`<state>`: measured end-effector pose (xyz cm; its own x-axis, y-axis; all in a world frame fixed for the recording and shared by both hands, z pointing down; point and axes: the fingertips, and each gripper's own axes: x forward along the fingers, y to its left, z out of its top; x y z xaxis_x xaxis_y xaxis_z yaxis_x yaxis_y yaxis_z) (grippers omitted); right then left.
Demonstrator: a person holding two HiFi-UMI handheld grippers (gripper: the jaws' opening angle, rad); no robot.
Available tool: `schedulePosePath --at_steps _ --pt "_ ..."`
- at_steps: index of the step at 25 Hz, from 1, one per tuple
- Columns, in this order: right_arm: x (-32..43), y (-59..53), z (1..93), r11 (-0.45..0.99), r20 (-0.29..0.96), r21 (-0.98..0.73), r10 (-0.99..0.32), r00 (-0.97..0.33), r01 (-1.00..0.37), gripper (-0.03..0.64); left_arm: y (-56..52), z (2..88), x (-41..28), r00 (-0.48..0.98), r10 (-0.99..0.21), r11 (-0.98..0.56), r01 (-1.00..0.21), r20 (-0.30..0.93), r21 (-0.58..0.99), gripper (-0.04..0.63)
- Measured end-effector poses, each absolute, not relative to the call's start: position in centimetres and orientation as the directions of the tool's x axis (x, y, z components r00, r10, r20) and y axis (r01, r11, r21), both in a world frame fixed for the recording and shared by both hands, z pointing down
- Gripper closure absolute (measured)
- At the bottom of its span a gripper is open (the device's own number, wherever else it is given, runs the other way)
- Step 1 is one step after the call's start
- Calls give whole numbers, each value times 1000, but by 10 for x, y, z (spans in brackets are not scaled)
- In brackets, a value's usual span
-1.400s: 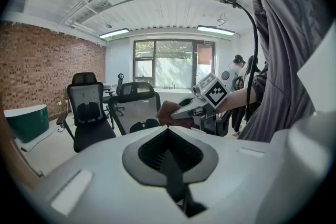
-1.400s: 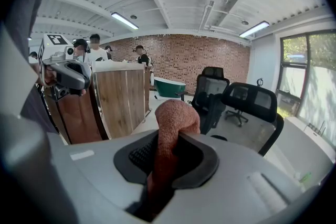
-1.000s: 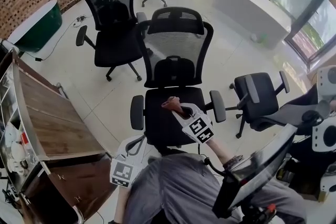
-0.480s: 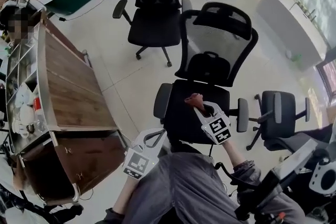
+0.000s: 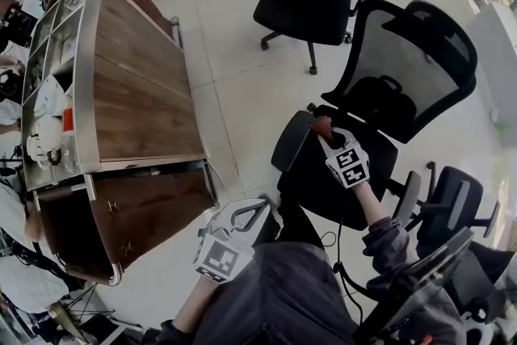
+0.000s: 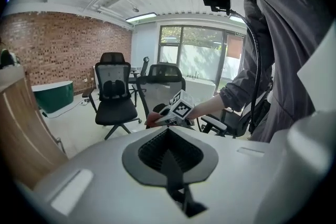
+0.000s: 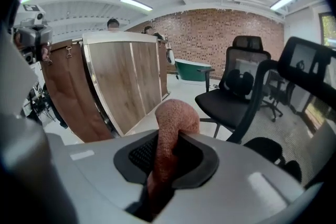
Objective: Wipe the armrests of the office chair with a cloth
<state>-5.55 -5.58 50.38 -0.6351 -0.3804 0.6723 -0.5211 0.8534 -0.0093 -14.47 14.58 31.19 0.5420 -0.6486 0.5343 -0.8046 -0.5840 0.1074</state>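
Likely just starting: pink cloth (image 5: 321,126) squeezed in right gripper (image 5: 326,138) beside one office chair armrest (image 5: 291,141), left gripper (image 5: 254,212) closed on nothing, both armrests left to wipe.

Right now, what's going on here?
A person holds a gripper in each hand. The right gripper is shut on a cloth, held at one armrest of the nearest chair; contact can't be told. The left gripper is shut, empty, low by the person's lap.
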Motion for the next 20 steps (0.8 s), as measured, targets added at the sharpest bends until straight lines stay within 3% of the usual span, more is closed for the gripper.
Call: schedulePosePath --at_steps 12,20 --pt "-113 -125 604 899 750 -43 -259 -608 -436 560 132 340 -173 418 -667 -403 -899 617 173 580" --pt "-142 -22 594 944 740 -139 -101 -665 -299 560 125 340 -182 390 -689 -369 -914 611 167 580"
